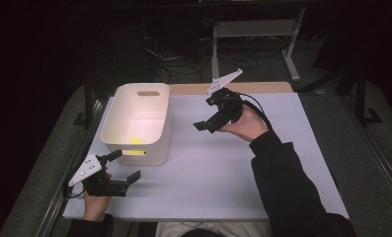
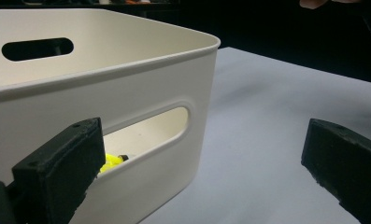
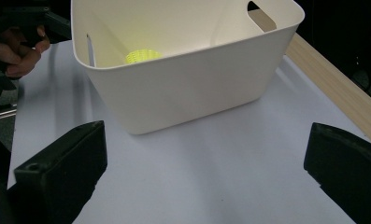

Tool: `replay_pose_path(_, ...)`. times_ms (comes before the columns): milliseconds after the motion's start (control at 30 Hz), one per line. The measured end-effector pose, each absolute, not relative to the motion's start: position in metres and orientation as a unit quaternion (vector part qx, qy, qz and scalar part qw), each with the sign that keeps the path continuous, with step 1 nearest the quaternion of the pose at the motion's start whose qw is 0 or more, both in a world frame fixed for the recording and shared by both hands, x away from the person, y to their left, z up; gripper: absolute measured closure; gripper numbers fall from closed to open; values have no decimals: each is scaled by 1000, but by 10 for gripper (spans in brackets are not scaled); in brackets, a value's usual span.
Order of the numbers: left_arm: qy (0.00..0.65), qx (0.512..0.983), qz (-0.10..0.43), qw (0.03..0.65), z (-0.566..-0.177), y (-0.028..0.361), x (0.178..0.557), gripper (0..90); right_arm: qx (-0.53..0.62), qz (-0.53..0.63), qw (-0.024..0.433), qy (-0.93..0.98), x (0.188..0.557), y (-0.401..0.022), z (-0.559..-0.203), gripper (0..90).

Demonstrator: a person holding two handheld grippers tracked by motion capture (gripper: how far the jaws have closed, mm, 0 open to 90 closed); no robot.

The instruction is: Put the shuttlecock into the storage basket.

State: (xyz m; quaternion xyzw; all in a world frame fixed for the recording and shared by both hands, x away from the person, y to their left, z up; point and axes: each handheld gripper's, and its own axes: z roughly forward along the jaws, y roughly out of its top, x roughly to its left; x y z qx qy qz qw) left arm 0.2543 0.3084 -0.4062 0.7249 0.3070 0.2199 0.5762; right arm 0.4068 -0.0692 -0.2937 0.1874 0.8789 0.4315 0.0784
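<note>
left gripper (image 1: 126,165) low at the near left corner of the worktop (image 1: 223,168), fingers (image 2: 57,168) spread wide and holding nothing, one of them just beside the bin (image 1: 156,143) at its near handle slot. nothing between the pads but bare worktop and the bin's corner.

easy to go wrong here: with one finger so close to the near wall, any push forward likely shoves the bin along the smooth sheet instead of gripping it. closing on the rim from this angle could tip the light bin toward the person, or let the thin wall slip out of the pads.

farther in, yellow thing (image 3: 143,56) lying on the bin floor near the front wall, seen through the slot and over the rim. deep walls all round it, so reaching down for it risks knocking fingers on the rim, and the small soft-looking shape may roll or squash; cannot tell exactly what it is.

farther still, right gripper (image 1: 212,116) held up in the air to the right of the bin, well apart from it, fingers (image 3: 61,163) wide open and empty, pointed at the bin's side. coming in together, both grippers could squeeze the bin askew or collide over its mouth.
</note>
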Motion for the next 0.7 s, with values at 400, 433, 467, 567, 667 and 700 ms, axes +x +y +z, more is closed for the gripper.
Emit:
replay_pose_path(400,308,725,220,575,-406,308,254,0,195,433,77,877,402,-84,-303,0)
replay_pose_path(433,308,725,221,575,-406,308,254,0,196,432,76,877,401,-86,-303,0)
replay_pose_path(467,308,725,221,575,-406,308,254,0,196,433,76,876,401,-88,-304,0)
replay_pose_path(567,307,725,221,576,-406,309,254,0,199,436,74,875,400,-93,-308,0)
replay_pose_path(667,308,724,221,576,-406,308,254,0,204,438,72,872,399,-98,-310,0)
replay_pose_path(700,308,725,221,576,-406,308,254,0,204,439,73,872,398,-100,-311,0)
